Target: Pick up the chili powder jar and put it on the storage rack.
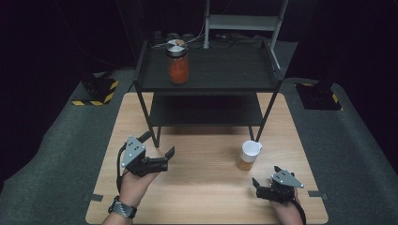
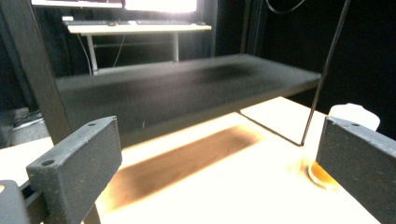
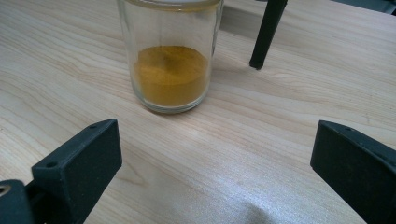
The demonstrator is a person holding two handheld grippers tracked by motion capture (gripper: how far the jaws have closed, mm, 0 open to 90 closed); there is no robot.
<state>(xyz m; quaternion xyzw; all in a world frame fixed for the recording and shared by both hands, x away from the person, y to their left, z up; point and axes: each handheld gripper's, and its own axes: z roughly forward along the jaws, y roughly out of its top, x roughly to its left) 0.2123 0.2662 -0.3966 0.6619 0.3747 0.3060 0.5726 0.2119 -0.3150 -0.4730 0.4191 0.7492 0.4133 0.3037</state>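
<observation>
1. A wooden table (image 1: 206,187) carries a black 2-tier shelf rack (image 1: 206,70) at its 12 o'clock end.
2. On the rack's top tier, toward 11 o'clock, stands a tall jar (image 1: 178,61) of orange-red contents with a metal lid.
3. A small glass jar (image 1: 248,155) with a white lid stands on the table at about 3 o'clock from the centre, just beside the rack's front right leg (image 1: 264,123); the right gripper view shows yellow-orange powder (image 3: 170,74) filling its lower part.
4. The left gripper (image 1: 157,150) sits at about 8 o'clock, held by a hand (image 1: 136,185) with a wristwatch (image 1: 123,207); its jaws are spread wide and hold nothing, pointing toward the rack's lower tier (image 2: 187,91).
5. The right gripper (image 1: 265,176) sits at about 5 o'clock, near the small glass jar but apart from it; its jaws are wide apart and empty, with the jar ahead at 11 o'clock.
</observation>
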